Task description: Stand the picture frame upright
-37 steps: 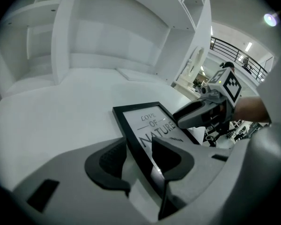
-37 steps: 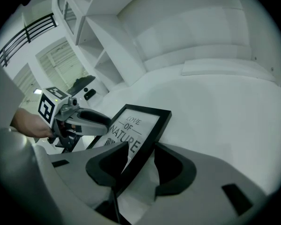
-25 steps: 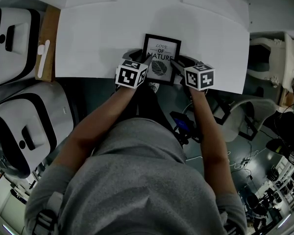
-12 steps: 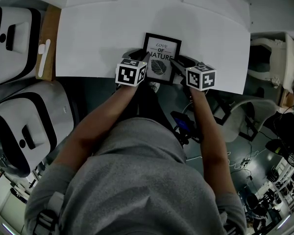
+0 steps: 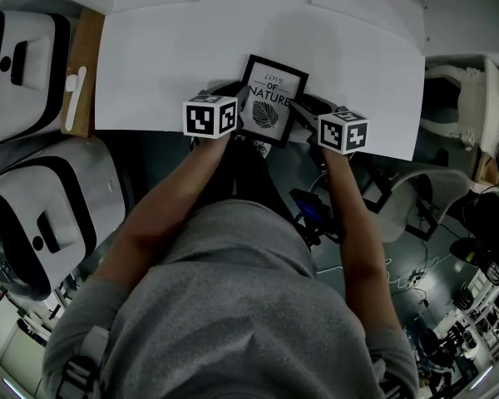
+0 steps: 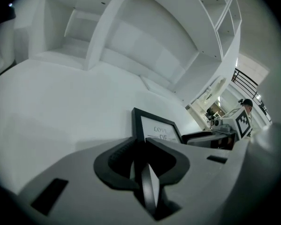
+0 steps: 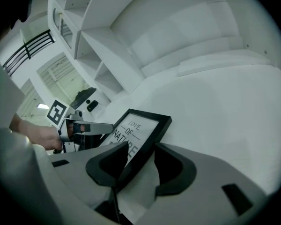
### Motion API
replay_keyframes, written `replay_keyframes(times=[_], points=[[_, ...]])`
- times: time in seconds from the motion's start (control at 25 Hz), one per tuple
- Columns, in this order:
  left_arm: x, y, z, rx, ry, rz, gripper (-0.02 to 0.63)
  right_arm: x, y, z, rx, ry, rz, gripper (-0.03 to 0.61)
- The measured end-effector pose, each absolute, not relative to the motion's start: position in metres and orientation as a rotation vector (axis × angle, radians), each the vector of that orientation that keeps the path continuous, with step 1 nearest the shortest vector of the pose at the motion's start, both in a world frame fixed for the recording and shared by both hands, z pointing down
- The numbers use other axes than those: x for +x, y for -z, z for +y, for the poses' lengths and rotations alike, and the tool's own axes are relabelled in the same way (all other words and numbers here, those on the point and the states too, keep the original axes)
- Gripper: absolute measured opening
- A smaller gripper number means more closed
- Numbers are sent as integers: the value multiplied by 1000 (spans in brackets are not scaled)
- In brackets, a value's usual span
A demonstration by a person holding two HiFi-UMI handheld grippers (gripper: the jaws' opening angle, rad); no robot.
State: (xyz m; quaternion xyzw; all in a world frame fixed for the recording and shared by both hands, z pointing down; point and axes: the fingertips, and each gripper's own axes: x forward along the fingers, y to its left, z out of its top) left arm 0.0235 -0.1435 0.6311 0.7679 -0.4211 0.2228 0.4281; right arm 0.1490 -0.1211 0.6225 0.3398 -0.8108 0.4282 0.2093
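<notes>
Left gripper [image 6: 139, 146], its jaws having just been closing narrow onto the left edge, and right gripper [image 7: 141, 148], clamped on the right edge, flank the white table's [image 5: 166, 48] black picture frame [image 5: 272, 98], lying nearly flat and face up at the near edge, long axis pointing away.

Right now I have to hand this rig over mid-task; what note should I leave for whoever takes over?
Left gripper: jaws have just been closing and are clamped on the left edge of the picture frame.
Right gripper: clamped on the frame's right edge.
Frame: near the front edge of the white table, print facing up, slightly skewed.
Done: both grips taken.
Left: raise the frame and stand it upright.
</notes>
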Motion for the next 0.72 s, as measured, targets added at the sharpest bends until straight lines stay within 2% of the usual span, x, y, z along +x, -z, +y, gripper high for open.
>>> replay_keyframes(times=[0.72], points=[[12,-618,-149,1909,-291,-1019,74,121,-603,-114,787,-1602,-2391,173]])
